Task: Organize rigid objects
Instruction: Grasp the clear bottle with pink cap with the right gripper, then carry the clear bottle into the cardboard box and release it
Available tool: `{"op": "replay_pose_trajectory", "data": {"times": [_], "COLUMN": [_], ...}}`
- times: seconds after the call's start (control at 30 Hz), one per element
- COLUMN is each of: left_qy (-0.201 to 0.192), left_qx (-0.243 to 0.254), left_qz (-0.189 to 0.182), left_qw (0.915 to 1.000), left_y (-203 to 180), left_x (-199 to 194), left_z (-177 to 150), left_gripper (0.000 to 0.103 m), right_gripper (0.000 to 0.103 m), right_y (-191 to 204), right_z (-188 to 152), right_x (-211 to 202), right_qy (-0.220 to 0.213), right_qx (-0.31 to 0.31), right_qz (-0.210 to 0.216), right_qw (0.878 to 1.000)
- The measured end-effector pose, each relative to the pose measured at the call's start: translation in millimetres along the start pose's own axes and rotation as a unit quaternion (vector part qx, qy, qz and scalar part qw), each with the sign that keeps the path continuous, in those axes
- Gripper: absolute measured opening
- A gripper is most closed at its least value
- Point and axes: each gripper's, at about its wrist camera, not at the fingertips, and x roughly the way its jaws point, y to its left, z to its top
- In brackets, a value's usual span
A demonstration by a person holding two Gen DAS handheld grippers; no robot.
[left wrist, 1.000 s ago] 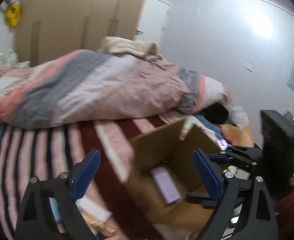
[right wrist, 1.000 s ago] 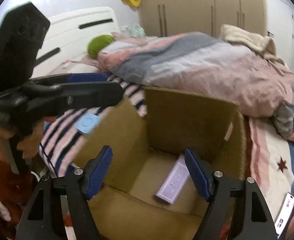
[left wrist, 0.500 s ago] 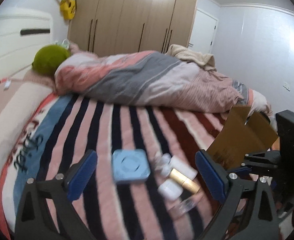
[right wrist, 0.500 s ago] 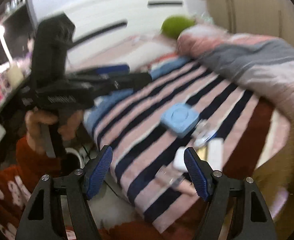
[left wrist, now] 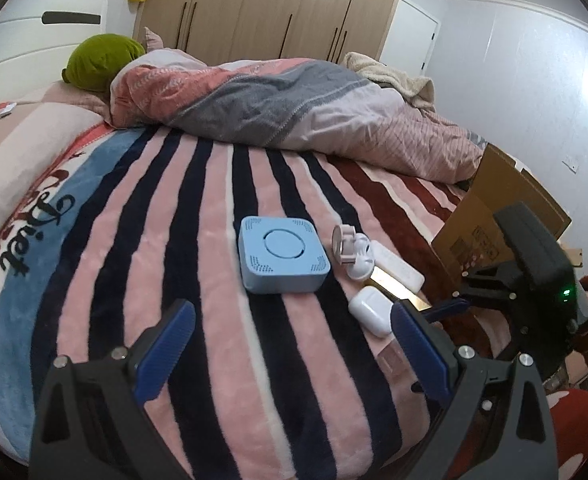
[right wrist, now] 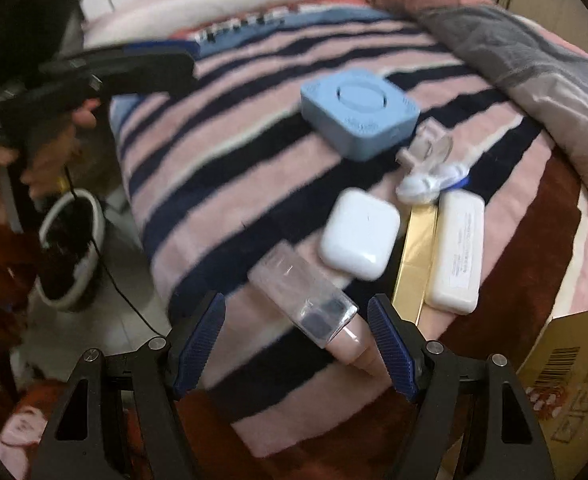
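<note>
Several small items lie on the striped blanket (left wrist: pixel 142 264): a blue square box (left wrist: pixel 281 255) (right wrist: pixel 358 111), a white earbud case (left wrist: pixel 371 309) (right wrist: pixel 359 234), a white flat bar (left wrist: pixel 397 267) (right wrist: pixel 457 253), a gold bar (right wrist: pixel 415 256), a pink-and-white gadget (left wrist: pixel 352 249) (right wrist: pixel 428 164) and a clear plastic case (right wrist: pixel 307 294). My left gripper (left wrist: pixel 292 348) is open and empty, short of the blue box. My right gripper (right wrist: pixel 296 344) is open and empty, its jaws on either side of the clear case's near end. A cardboard box (left wrist: pixel 494 216) (right wrist: pixel 566 392) stands at the right.
A rumpled pink-and-grey duvet (left wrist: pixel 294 104) lies across the far bed, with a green cushion (left wrist: pixel 100 60) by the white headboard. Wardrobes (left wrist: pixel 270 8) line the back wall. The left-hand gripper (right wrist: pixel 94 76) shows at the right wrist view's upper left, above the floor and a round grey-rimmed object (right wrist: pixel 70 248).
Both grippers swung away from the cardboard box with the purple item inside toward the items on the blanket. The right gripper dropped close to the clear case. Both stayed open.
</note>
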Motion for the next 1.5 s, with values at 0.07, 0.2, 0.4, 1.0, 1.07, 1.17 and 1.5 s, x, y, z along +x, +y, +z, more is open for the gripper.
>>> {"op": "replay_pose_trajectory", "data": {"times": [0.07, 0.2, 0.4, 1.0, 1.07, 1.17, 1.5], "left_qy": [0.003, 0.008, 0.011, -0.02, -0.018, -0.019, 0.031], "left_qx": [-0.002, -0.003, -0.001, 0.01, 0.023, 0.049, 0.121], "left_qz": [-0.004, -0.009, -0.023, -0.196, -0.214, -0.217, -0.246], "left_qw": [1.0, 0.9999, 0.9997, 0.9803, 0.9765, 0.9748, 0.961], "left_y": [2, 1, -7, -85, -105, -140, -265], "left_x": [2, 7, 10, -11, -9, -2, 56], "left_z": [-1, -2, 1, 79, 90, 107, 137], "left_gripper": [0.098, 0.098, 0.098, 0.06, 0.05, 0.037, 0.036], "right_gripper": [0.054, 0.031, 0.026, 0.022, 0.022, 0.022, 0.022], "right_y": [-2, -8, -7, 14, 5, -11, -87], "right_z": [0, 1, 4, 23, 15, -6, -103], "right_x": [6, 9, 11, -143, -159, -179, -233], "right_qy": [0.011, 0.024, 0.029, -0.183, -0.196, -0.212, -0.229], "right_qx": [-0.009, -0.008, 0.002, 0.025, 0.037, 0.055, 0.144], "right_qz": [-0.019, -0.012, 0.003, -0.037, -0.047, -0.066, -0.116], "right_qw": [1.0, 1.0, 1.0, 0.982, 0.979, 0.974, 0.956]}}
